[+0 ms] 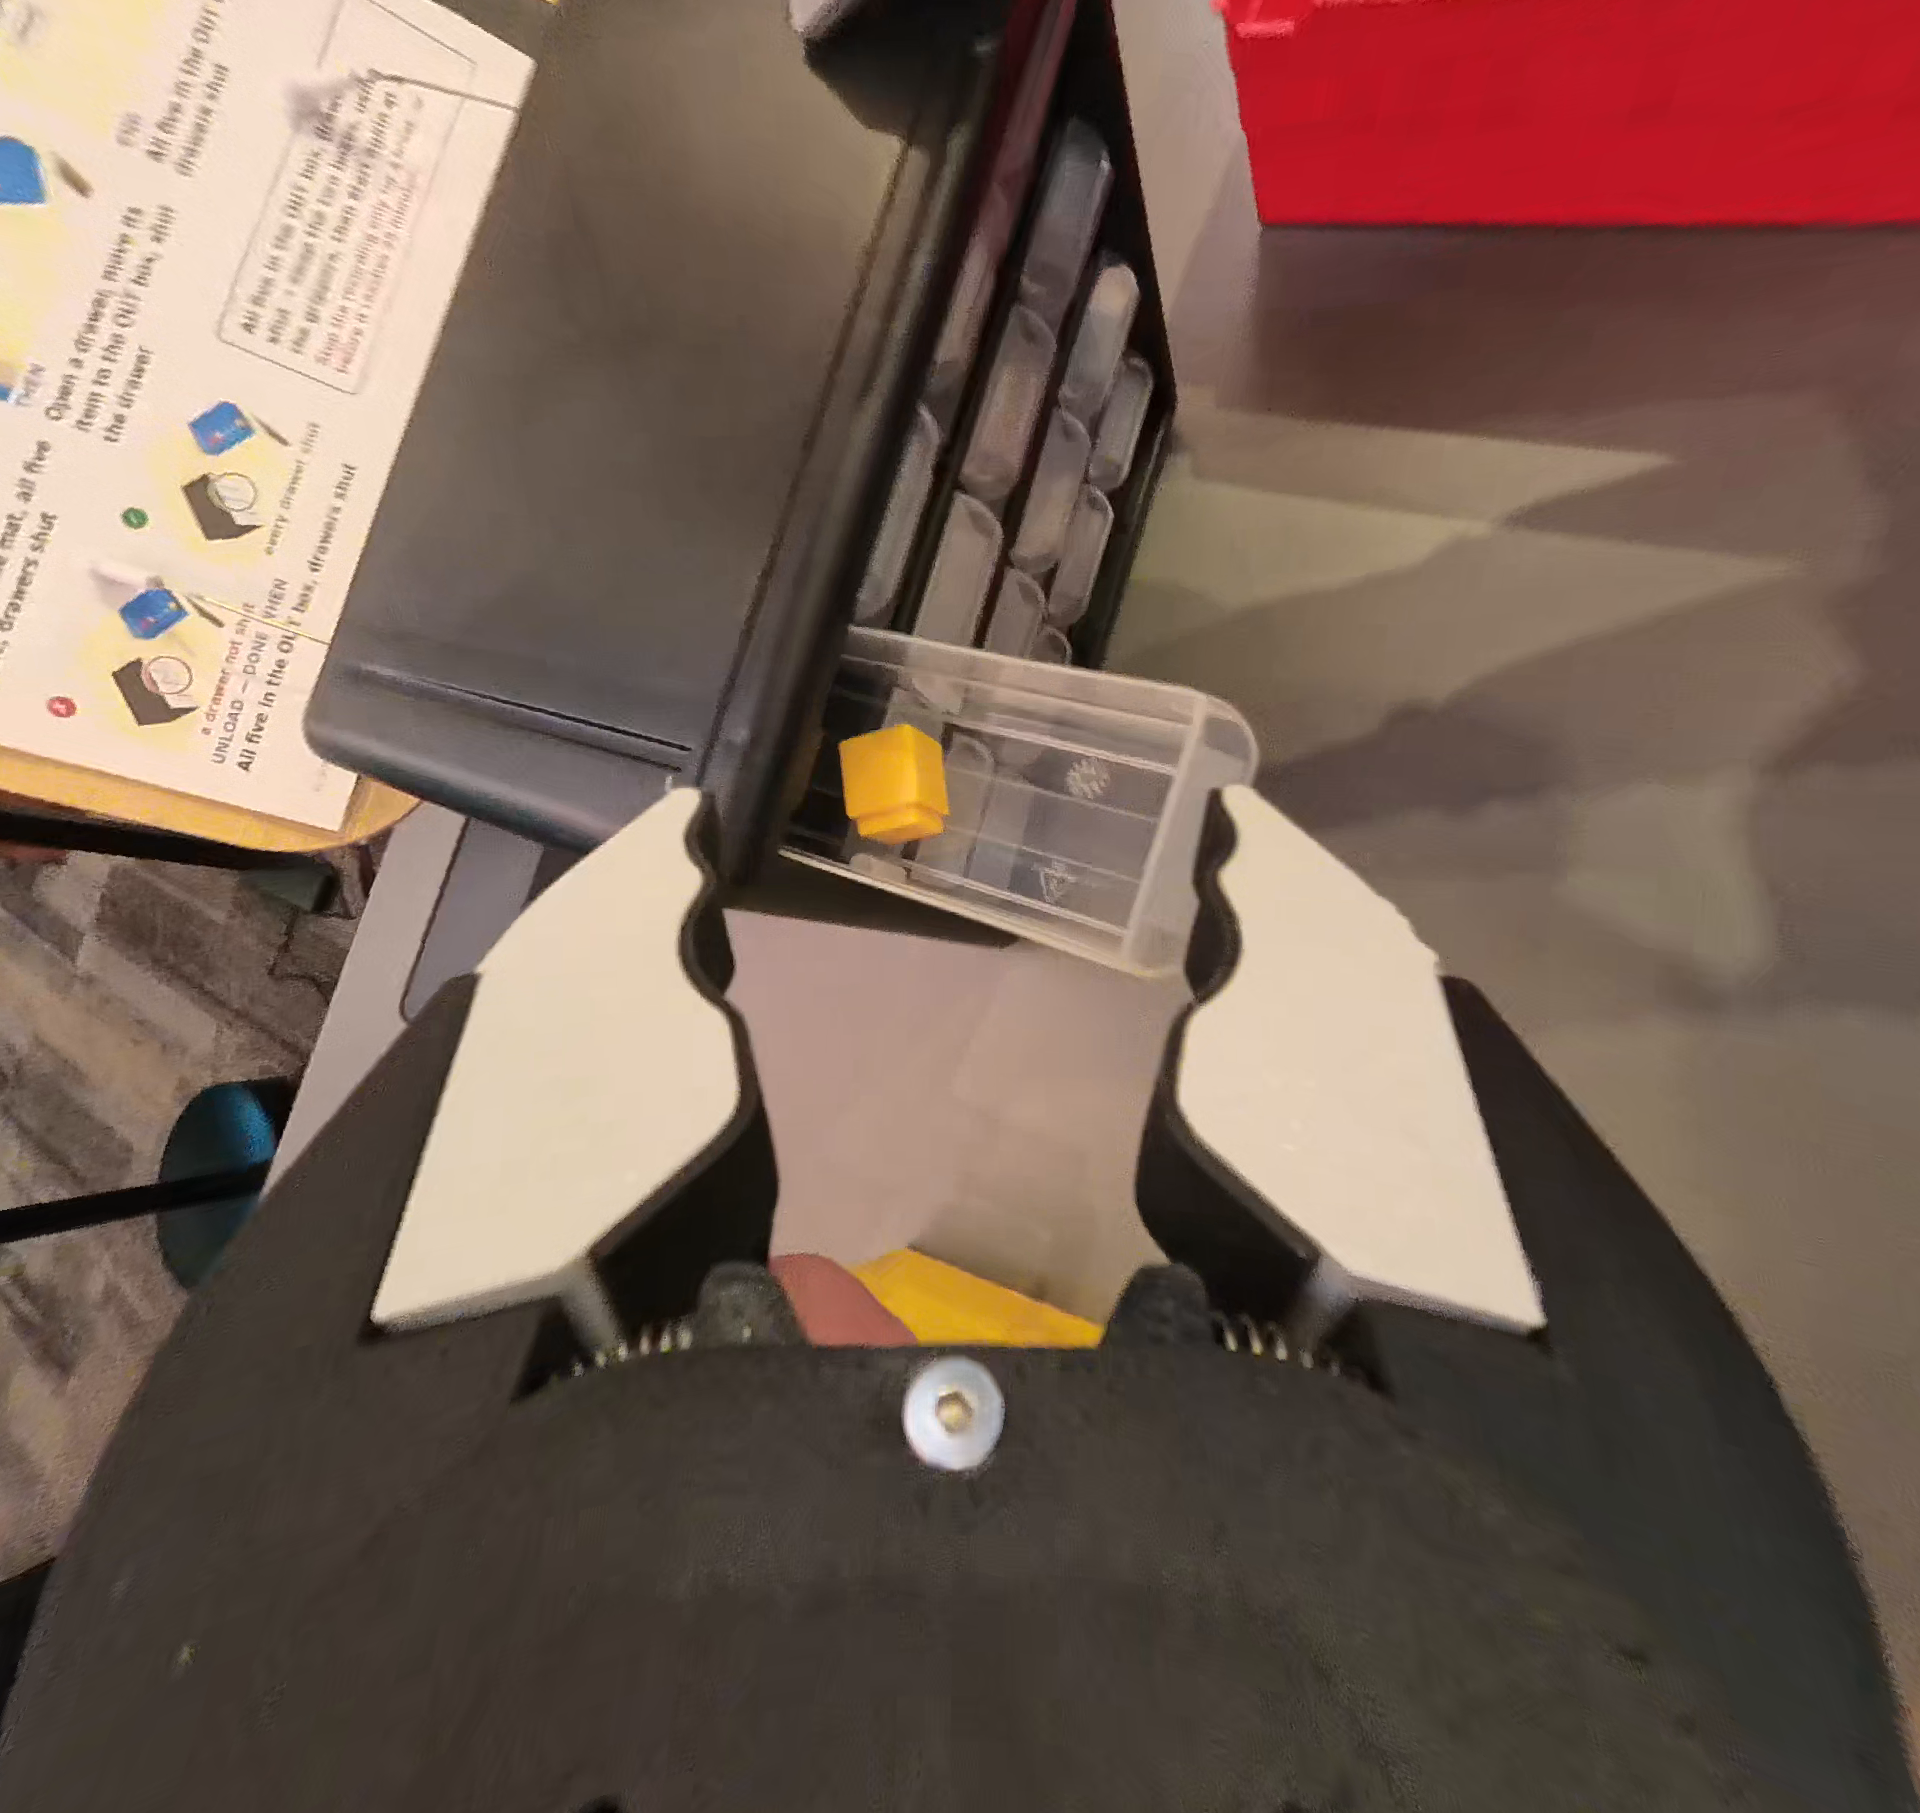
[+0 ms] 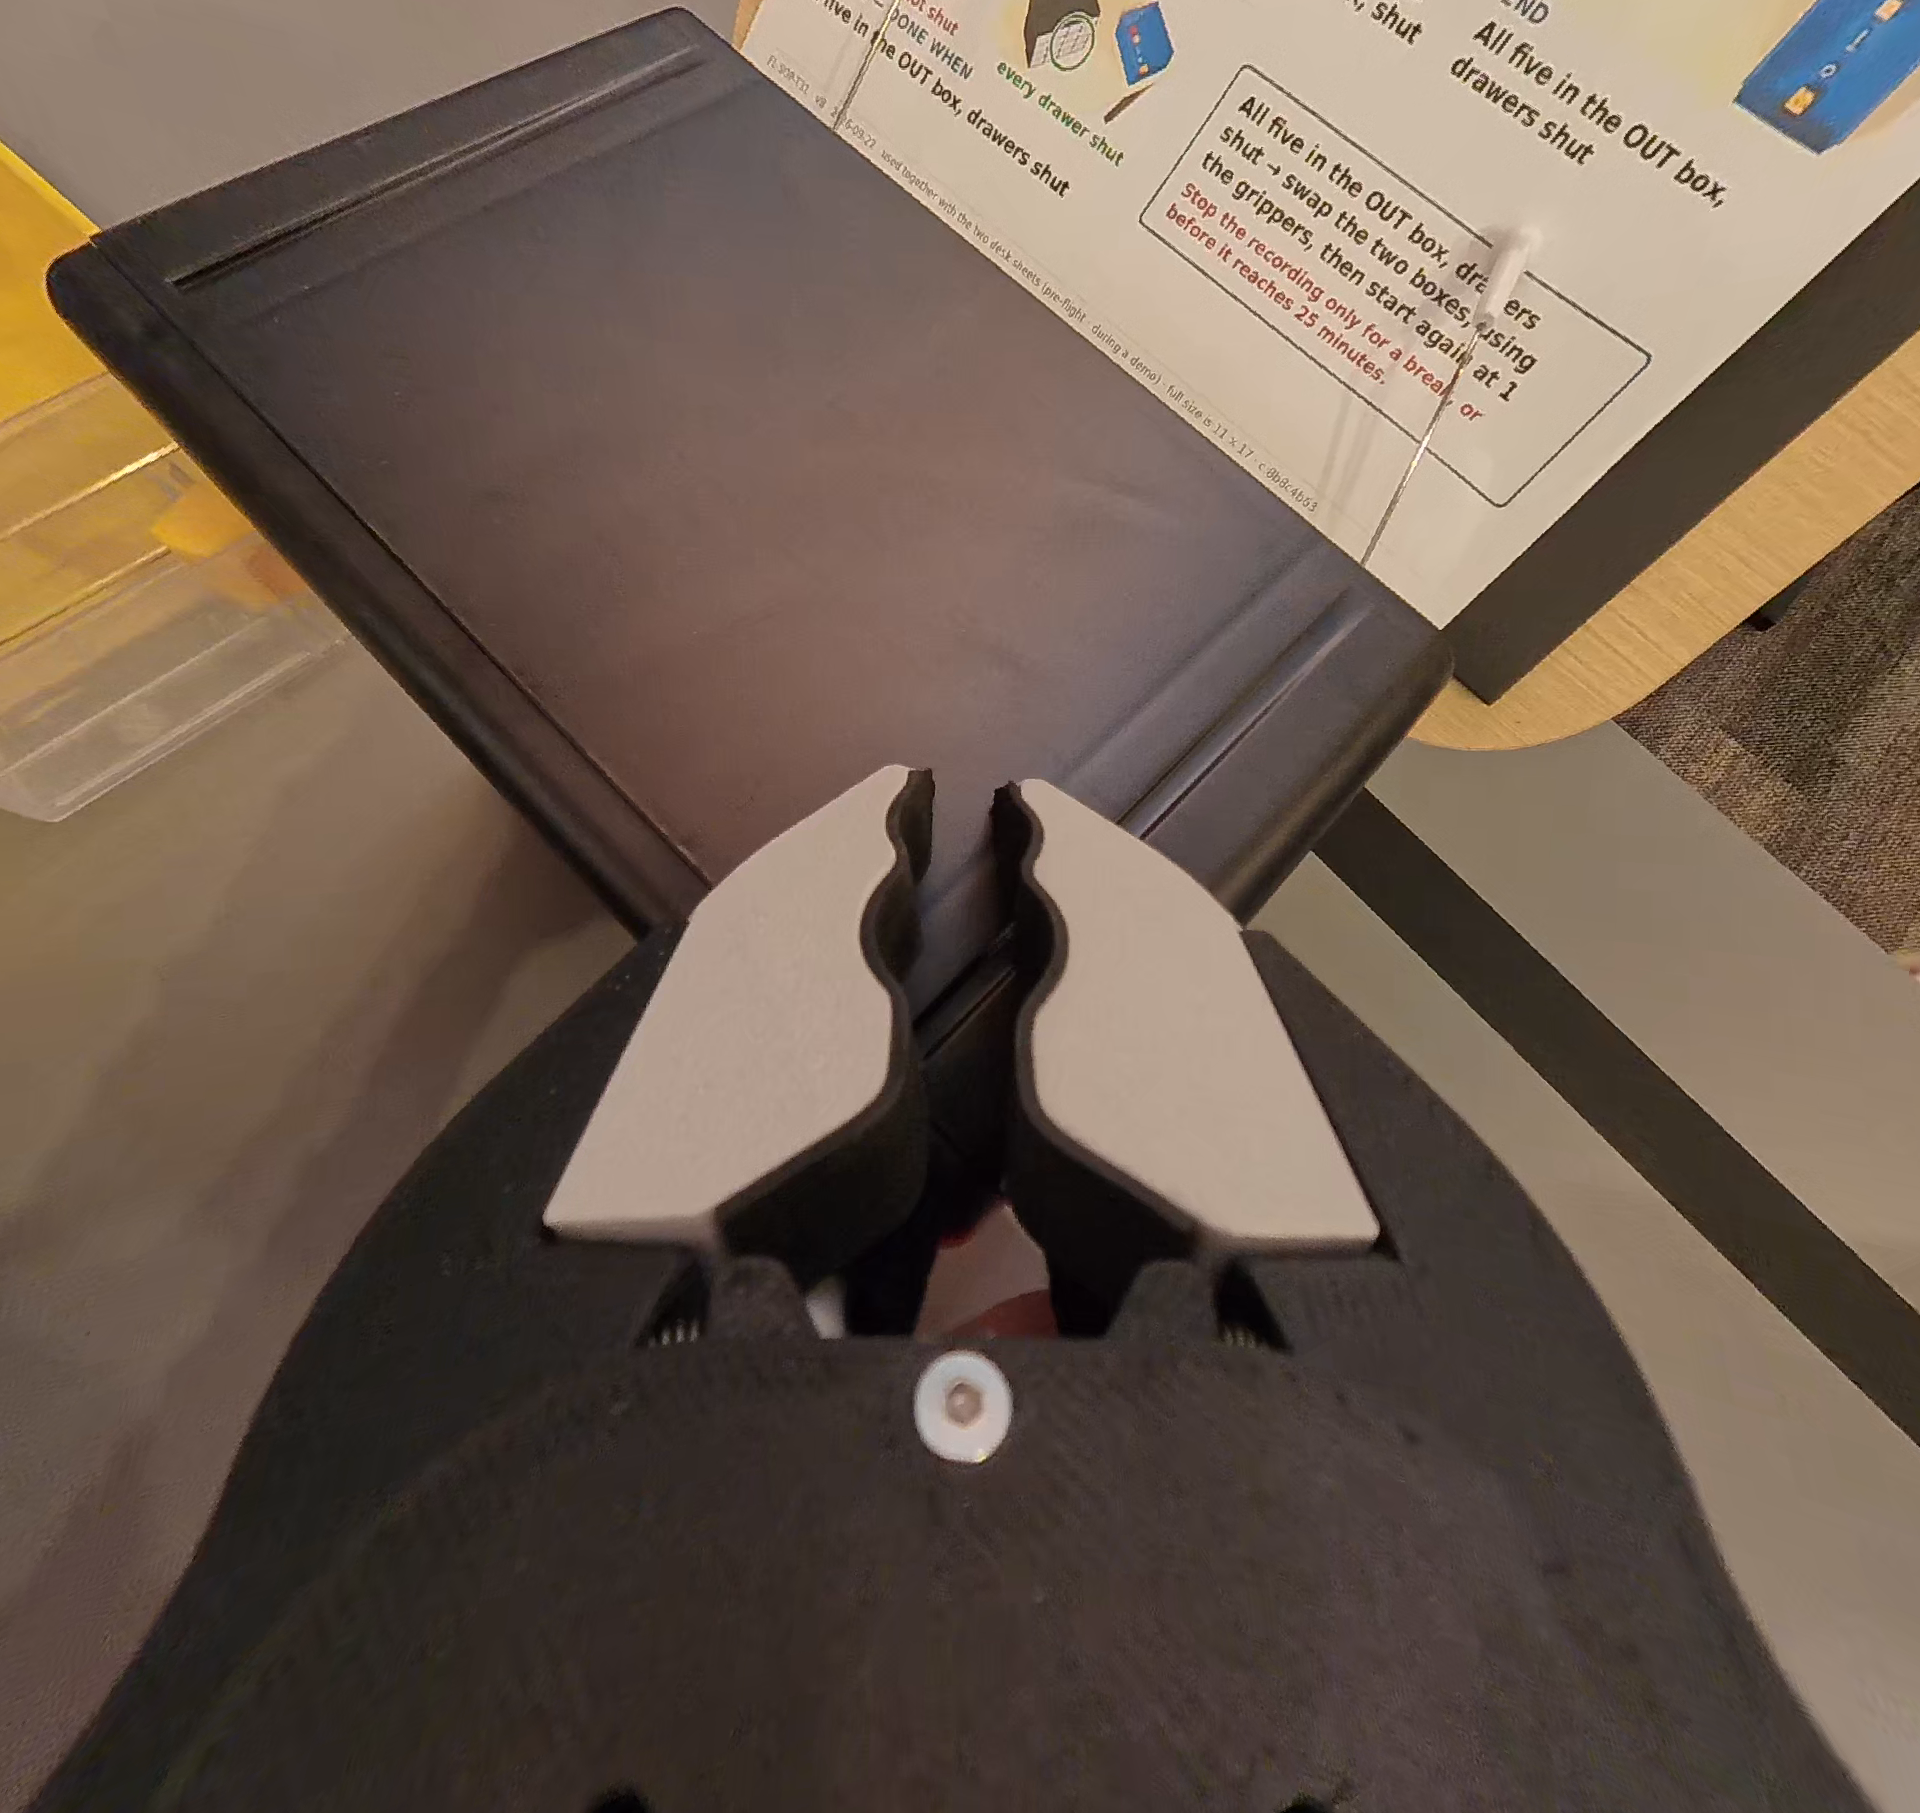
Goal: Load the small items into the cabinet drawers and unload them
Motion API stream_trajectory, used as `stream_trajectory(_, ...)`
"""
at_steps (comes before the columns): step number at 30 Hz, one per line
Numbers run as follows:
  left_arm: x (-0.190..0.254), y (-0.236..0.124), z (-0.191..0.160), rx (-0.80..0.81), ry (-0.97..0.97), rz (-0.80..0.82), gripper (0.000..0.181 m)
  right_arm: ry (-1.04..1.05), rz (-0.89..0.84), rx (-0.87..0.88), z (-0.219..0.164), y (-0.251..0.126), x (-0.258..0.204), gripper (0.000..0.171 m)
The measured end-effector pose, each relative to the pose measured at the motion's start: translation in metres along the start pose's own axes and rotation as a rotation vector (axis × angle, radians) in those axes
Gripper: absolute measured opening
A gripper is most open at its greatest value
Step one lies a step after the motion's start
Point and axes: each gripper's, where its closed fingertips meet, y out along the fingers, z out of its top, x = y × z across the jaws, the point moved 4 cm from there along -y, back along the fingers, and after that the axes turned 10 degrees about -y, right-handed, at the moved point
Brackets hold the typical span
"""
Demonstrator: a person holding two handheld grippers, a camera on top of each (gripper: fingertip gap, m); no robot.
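A black cabinet with rows of small clear drawers lies ahead in the left wrist view. One clear drawer at its near end is pulled out, and a small yellow block sits inside it. My left gripper is open and empty, its fingertips spread either side of the open drawer just in front of it. My right gripper is shut with only a thin gap, empty, its tips over the near edge of the cabinet's flat black top. The open drawer shows blurred at the left.
A red box stands on the grey table at the far right. A printed instruction sheet on a wooden board lies behind the cabinet and also shows in the right wrist view. Something yellow lies under my left gripper. Spacing between my two grippers at the tips: around 20 cm. The small yellow block lies some 5 cm from my left tips, 20 cm from my right tips.
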Motion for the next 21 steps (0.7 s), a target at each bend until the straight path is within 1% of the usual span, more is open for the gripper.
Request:
stream_trajectory(1,0.002,0.003,-0.004,-0.028,0.034,0.010,0.090,0.001,0.001,0.000,0.000,0.000,0.000,0.012)
stream_trajectory(2,0.002,0.008,-0.008,-0.056,0.065,0.034,0.093,0.001,0.001,0.000,0.000,0.000,0.000,0.012)
stream_trajectory(3,0.003,0.011,-0.008,-0.049,0.071,0.033,0.095,0.001,0.001,0.000,0.000,0.000,0.000,0.012)
stream_trajectory(4,0.002,0.012,-0.004,-0.024,0.057,0.031,0.092,0.001,0.000,0.001,0.000,0.000,0.000,0.012)
stream_trajectory(5,0.001,0.013,-0.003,-0.027,0.057,0.040,0.096,0.002,-0.001,0.001,0.000,0.000,0.000,0.012)
stream_trajectory(7,-0.004,0.014,-0.002,-0.022,0.080,0.094,0.084,0.003,-0.002,0.000,0.000,0.000,0.000,0.012)
stream_trajectory(9,-0.009,0.015,0.000,-0.017,0.086,0.135,0.076,0.003,-0.003,0.000,0.000,0.000,0.000,0.012)
stream_trajectory(10,-0.014,0.015,0.000,-0.016,0.095,0.171,0.075,0.003,-0.003,0.000,0.000,0.000,0.000,0.012)
stream_trajectory(12,-0.027,0.019,0.000,-0.026,0.110,0.284,0.066,0.003,-0.003,0.000,0.000,0.000,0.000,0.012)
stream_trajectory(14,-0.029,0.029,-0.006,-0.055,0.122,0.274,0.068,0.004,-0.002,0.000,0.000,0.000,0.000,0.012)
stream_trajectory(15,-0.032,0.034,-0.007,-0.061,0.127,0.294,0.067,0.004,-0.003,0.000,0.000,0.000,0.000,0.012)
stream_trajectory(18,-0.046,0.047,-0.008,-0.059,0.177,0.421,0.063,0.007,-0.004,0.003,0.000,0.000,0.000,0.012)
stream_trajectory(21,-0.050,0.054,-0.007,-0.036,0.156,0.472,0.062,0.012,-0.006,0.007,-0.001,-0.001,0.000,0.013)
